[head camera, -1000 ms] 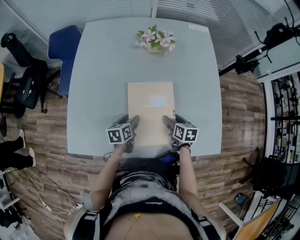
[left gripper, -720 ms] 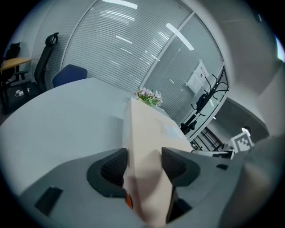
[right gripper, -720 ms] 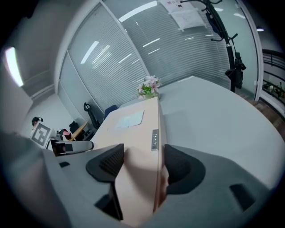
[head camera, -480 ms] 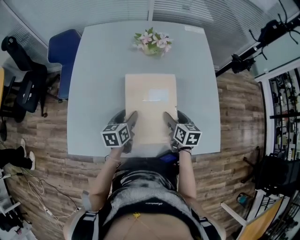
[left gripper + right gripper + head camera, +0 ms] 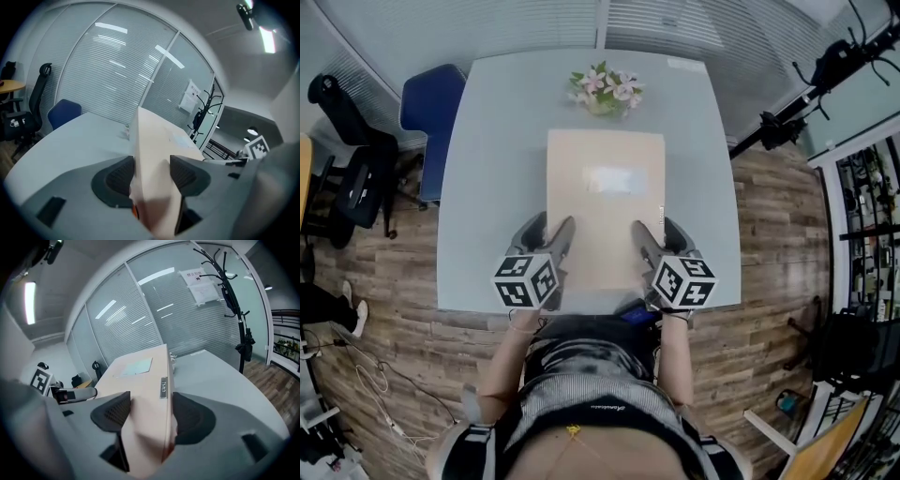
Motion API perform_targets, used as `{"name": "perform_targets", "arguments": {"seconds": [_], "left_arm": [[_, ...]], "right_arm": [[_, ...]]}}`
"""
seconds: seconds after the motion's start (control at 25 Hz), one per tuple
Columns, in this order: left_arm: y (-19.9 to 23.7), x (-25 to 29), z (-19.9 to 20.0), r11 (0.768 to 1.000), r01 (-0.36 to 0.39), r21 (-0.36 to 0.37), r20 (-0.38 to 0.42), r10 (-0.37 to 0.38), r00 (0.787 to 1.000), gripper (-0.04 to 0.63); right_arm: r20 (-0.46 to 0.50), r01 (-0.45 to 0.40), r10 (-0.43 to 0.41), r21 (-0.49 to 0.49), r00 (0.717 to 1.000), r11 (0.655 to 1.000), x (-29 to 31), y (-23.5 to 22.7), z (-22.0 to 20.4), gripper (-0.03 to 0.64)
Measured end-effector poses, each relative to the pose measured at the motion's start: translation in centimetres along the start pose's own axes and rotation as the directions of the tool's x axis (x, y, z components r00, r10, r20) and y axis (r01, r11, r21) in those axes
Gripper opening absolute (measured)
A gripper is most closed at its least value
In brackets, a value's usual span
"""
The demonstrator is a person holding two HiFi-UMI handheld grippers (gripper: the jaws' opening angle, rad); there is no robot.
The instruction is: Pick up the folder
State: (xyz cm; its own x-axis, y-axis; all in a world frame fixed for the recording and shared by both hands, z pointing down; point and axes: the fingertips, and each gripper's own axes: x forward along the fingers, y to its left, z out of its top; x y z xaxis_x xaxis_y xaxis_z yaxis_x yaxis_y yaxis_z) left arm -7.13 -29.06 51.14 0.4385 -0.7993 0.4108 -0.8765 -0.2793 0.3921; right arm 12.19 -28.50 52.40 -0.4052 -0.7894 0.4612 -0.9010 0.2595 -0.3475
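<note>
A beige folder (image 5: pixel 605 202) with a pale label on its cover is held off the light grey table (image 5: pixel 487 169), flat side up. My left gripper (image 5: pixel 551 246) is shut on its near left corner, and the right gripper (image 5: pixel 654 246) is shut on its near right corner. In the left gripper view the folder (image 5: pixel 150 154) runs edge-on between the two dark pads. In the right gripper view the folder (image 5: pixel 145 394) shows its spine with a small metal tag (image 5: pixel 163 387), clamped between the pads.
A small pot of pink and white flowers (image 5: pixel 605 87) stands at the table's far edge, just beyond the folder. A blue chair (image 5: pixel 427 117) sits at the table's left. Office chairs stand at far left; a coat stand (image 5: pixel 232 301) is at the right.
Both grippers have come up and a little toward me with the folder, which now looks larger and reaches closer to the flowers. The grippers stay shut on its near corners.
</note>
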Motion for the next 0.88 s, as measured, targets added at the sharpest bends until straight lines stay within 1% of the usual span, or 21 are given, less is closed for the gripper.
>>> {"name": "perform_targets", "arguments": {"seconds": [0.24,0.52,0.68,0.88], "left_arm": [[-1.5,-2.2,3.3,0.999,0.02,0.027,0.089,-0.022,0.996,0.239],[-2.8,-4.3,6.6,0.998,0.03,0.063,0.177,-0.041,0.983,0.239],[-3.4,-5.2,7.8,0.996,0.03,0.084,0.212,-0.047,0.976,0.239],[-3.6,-5.8,8.4,0.996,0.031,0.088,0.229,-0.05,0.972,0.239]], "right_arm": [[0.084,0.007,-0.002,-0.061,0.996,0.998,-2.4,2.0,3.5,0.285],[0.167,-0.004,0.021,-0.102,0.986,0.995,-4.3,3.8,6.6,0.282],[0.199,-0.005,0.027,-0.112,0.98,0.994,-5.1,4.5,7.7,0.281],[0.217,-0.001,0.029,-0.127,0.976,0.992,-5.7,5.1,8.3,0.279]]}}
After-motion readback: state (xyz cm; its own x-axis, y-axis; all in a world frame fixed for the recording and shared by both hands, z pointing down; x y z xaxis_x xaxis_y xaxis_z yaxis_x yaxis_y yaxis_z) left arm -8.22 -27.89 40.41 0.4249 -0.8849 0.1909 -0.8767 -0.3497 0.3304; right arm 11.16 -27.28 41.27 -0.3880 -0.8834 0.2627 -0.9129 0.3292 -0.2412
